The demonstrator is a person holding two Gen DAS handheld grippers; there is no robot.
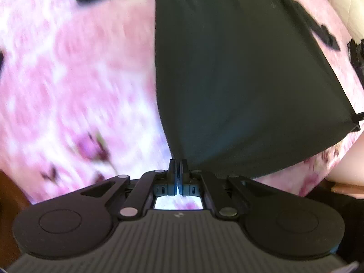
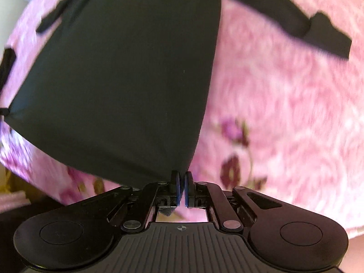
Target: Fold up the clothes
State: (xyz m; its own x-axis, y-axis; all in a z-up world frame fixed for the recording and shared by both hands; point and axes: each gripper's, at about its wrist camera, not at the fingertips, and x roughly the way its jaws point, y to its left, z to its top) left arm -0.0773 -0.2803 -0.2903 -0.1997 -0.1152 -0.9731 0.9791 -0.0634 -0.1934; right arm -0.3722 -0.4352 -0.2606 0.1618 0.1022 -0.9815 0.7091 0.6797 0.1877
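Observation:
A black long-sleeved shirt (image 1: 238, 79) lies spread on a pink flowered bedspread (image 1: 68, 91), with its hem toward me. My left gripper (image 1: 178, 167) is shut on the shirt's near left hem corner, and the cloth runs taut from its pads. In the right wrist view the same shirt (image 2: 125, 79) tapers down to my right gripper (image 2: 182, 178), which is shut on the near right hem corner. One sleeve (image 2: 318, 29) stretches out to the right across the bedspread (image 2: 284, 113); the other sleeve (image 2: 52, 18) lies at the left. Both views are blurred by motion.
A pale cushion or wall (image 1: 348, 6) shows beyond the bedspread's far right edge. A person's bare limb (image 1: 341, 166) is at the lower right of the left wrist view. The bed's near edge drops to a dark floor (image 2: 13, 209) at the lower left.

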